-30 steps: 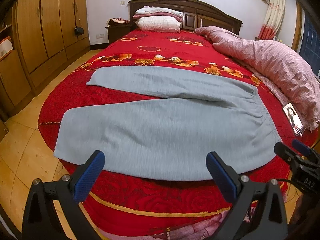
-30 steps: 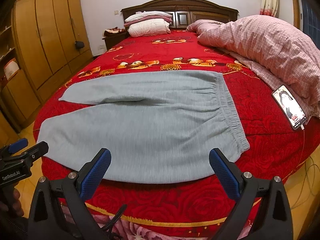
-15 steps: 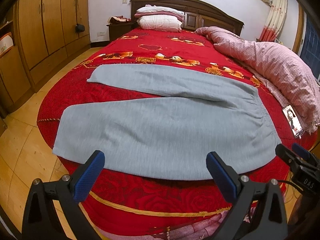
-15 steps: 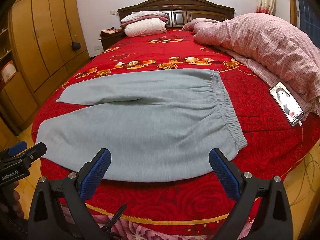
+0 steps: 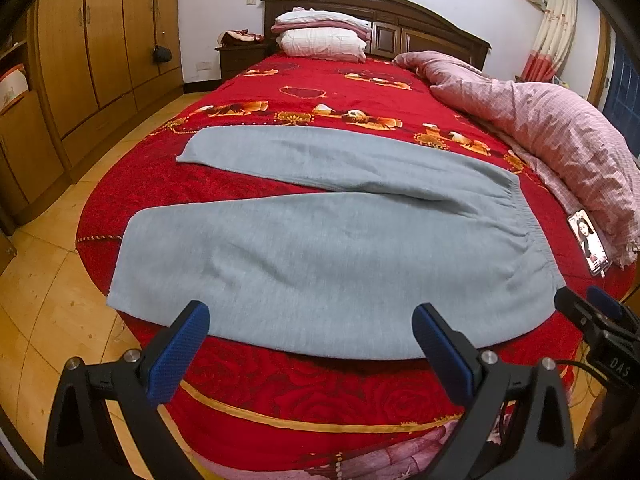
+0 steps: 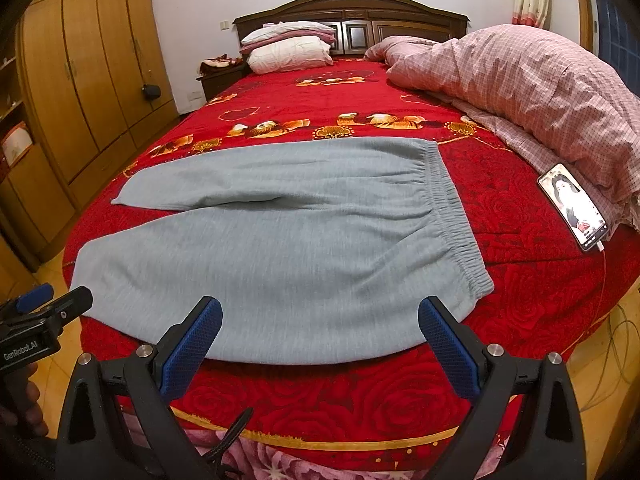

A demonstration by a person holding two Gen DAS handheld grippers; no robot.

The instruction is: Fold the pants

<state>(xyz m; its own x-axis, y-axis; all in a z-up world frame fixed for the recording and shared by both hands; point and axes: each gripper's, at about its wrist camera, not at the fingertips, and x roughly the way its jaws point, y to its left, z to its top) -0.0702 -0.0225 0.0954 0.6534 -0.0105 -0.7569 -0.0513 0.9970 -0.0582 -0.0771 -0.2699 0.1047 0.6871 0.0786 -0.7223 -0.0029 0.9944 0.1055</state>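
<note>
One pair of grey pants (image 5: pixel 332 240) lying flat across mid-frame on the bed (image 5: pixel 320 392), one phone (image 6: pixel 573 207) resting at right, left tongs (image 5: pixel 310 354) and right tongs (image 6: pixel 320 346) both hovering released at the bottom.

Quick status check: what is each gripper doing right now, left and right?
Left gripper: open, holding nothing, just short of the grey pants.
Right gripper: open, holding nothing, near the pants' front edge.

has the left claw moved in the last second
Yes. The left claw has eased forward toward the bed: in its own view the grey pants and headboard sit slightly nearer.
</note>
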